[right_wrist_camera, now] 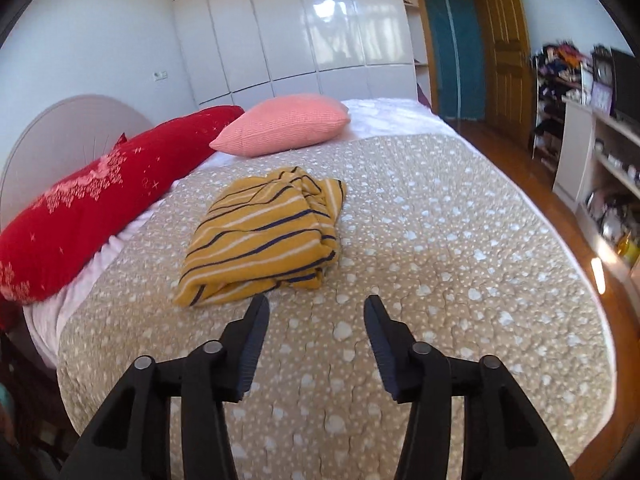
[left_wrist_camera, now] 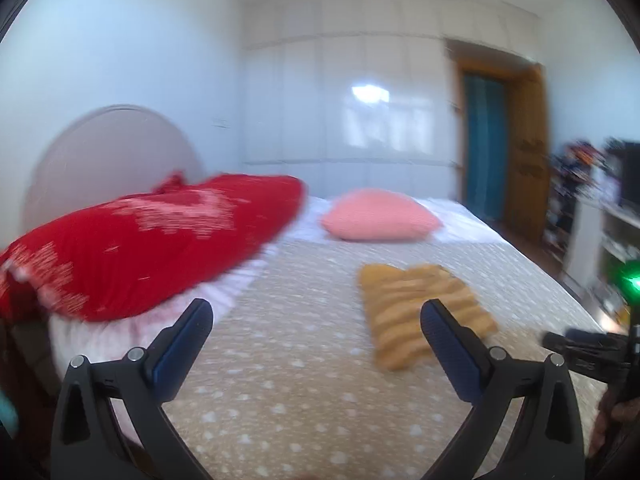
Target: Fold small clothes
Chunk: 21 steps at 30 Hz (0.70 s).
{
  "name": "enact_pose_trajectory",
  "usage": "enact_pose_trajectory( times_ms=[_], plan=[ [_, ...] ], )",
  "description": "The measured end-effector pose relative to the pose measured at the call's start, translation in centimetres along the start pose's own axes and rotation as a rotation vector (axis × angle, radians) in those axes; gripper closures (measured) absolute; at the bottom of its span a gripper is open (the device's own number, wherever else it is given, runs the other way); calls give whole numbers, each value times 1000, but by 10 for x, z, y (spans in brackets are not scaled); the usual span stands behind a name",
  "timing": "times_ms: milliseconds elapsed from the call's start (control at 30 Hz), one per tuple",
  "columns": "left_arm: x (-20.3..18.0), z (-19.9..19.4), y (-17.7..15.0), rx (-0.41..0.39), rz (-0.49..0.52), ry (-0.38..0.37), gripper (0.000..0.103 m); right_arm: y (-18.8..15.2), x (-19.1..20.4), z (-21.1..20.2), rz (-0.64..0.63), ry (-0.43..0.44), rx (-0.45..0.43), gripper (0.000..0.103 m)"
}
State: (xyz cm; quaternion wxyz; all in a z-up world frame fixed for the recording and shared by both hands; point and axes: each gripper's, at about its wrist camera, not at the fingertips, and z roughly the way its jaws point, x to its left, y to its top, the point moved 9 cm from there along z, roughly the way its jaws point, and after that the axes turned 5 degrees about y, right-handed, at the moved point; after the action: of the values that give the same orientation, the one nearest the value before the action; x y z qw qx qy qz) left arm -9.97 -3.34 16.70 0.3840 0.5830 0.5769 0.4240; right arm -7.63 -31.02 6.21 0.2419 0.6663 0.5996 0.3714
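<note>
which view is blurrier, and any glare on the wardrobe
Left wrist view is clearly blurrier: the striped garment and red pillow are smeared, though the left tongs stay sharp. Right wrist view is crisp, the stripes readable. Window glare sits on the glossy wardrobe doors in both views, and both bend straight lines, fisheye.

This is a bedroom in a home: a wide bed (right_wrist_camera: 440,240) under a beige quilt dotted white fills the middle, with a rounded pale headboard (right_wrist_camera: 60,128) at nine o'clock, a long red pillow (right_wrist_camera: 100,200) along it and a pink cushion (right_wrist_camera: 284,124) towards twelve o'clock. Glossy white wardrobe doors (right_wrist_camera: 300,24) line the far wall, a wooden door (right_wrist_camera: 504,52) stands open at one o'clock, and white shelves (right_wrist_camera: 592,152) (crowded with small household things) run along the wooden floor (right_wrist_camera: 520,168) at three o'clock.
</note>
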Motion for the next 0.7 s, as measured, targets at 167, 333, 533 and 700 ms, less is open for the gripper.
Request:
enact_pose_trajectory(
  times_ms=[167, 333, 533, 700],
  plan=[
    [-40, 27, -33, 210, 76, -65, 0, -12, 2, -15, -40, -36, 9, 34],
    [-56, 39, -83, 354, 112, -49, 0, -34, -1, -13, -43, -69, 52, 33],
    [-59, 34, -97, 356, 153, -39, 0, -51, -2, -3, -13, -69, 86, 33],
    [-57, 36, -101, 374, 144, -50, 0, -55, 7, 1, -20, -58, 100, 32]
  ],
)
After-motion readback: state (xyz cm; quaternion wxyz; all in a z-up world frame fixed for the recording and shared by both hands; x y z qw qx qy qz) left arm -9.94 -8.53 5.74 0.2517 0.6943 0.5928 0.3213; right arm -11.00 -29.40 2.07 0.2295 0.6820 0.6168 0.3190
